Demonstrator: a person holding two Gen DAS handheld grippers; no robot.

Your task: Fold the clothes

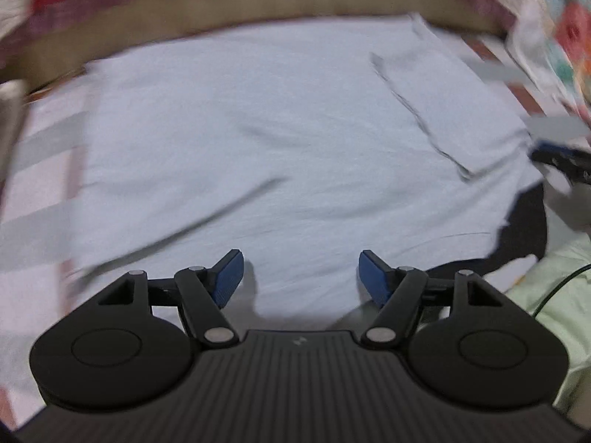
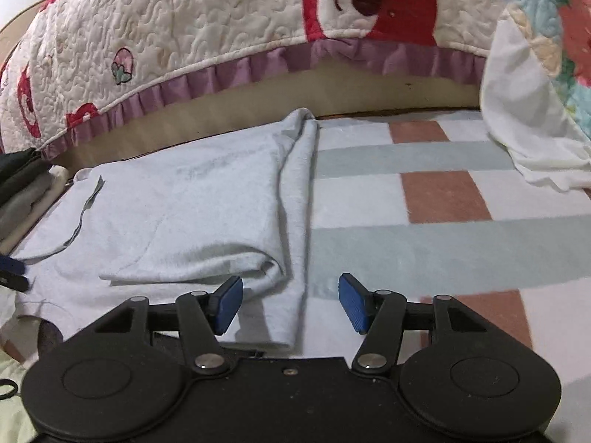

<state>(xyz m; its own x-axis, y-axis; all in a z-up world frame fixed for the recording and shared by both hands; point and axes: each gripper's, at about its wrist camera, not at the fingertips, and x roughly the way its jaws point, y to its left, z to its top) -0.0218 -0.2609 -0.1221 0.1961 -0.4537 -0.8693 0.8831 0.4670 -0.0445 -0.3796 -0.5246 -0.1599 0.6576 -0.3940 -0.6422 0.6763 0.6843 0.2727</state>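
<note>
Pale blue shirt [image 2: 177, 214] lies on the checked bed [image 2: 443, 192], its right side folded inward. Left tool [image 1: 301, 275] and right tool [image 2: 291, 302] both stand wide and empty. The left side probably comes next: pinch its edge and carry it across evenly. Quilt [image 2: 184, 37] at 12 o'clock, pillow [image 2: 524, 118] at 2, stacked clothes [image 2: 22, 184] at 9 crowd the margins.

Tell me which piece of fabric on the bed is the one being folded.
The pale blue garment lying flat on the checked blanket, one side already folded over; the bear-print quilt and floral bedding sit bunched behind.
</note>
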